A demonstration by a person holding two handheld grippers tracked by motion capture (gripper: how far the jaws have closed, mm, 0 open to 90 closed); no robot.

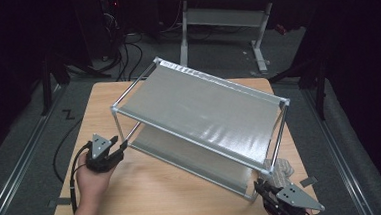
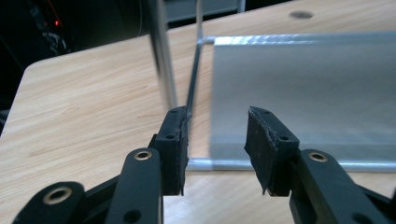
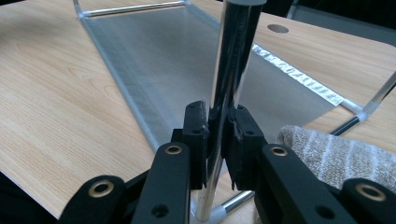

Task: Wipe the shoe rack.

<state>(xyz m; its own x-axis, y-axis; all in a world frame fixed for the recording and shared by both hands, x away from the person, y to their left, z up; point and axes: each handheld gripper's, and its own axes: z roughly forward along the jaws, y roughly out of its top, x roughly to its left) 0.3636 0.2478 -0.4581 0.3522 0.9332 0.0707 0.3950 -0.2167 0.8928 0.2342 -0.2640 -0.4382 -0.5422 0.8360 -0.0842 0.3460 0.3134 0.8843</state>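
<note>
A two-tier rack of shiny metal tubes, with a grey fabric upper shelf (image 1: 198, 107) and lower shelf (image 1: 181, 155), stands askew on the wooden table (image 1: 148, 190). My left gripper (image 1: 119, 142) sits at the rack's near left corner. Its jaws are open (image 2: 217, 135), with the lower shelf's front rail (image 2: 224, 164) just beyond them and the corner post (image 2: 161, 60) ahead to the left. My right gripper (image 1: 260, 185) is at the near right corner, shut (image 3: 218, 126) on the upright post (image 3: 231, 70) just above its foot.
A grey striped cloth (image 1: 281, 167) lies on the table beside the right post, close to my right jaws (image 3: 336, 154). The table has a round cable hole (image 3: 278, 28). Behind the table are a white-legged desk (image 1: 223, 20) and floor cables (image 1: 125, 51).
</note>
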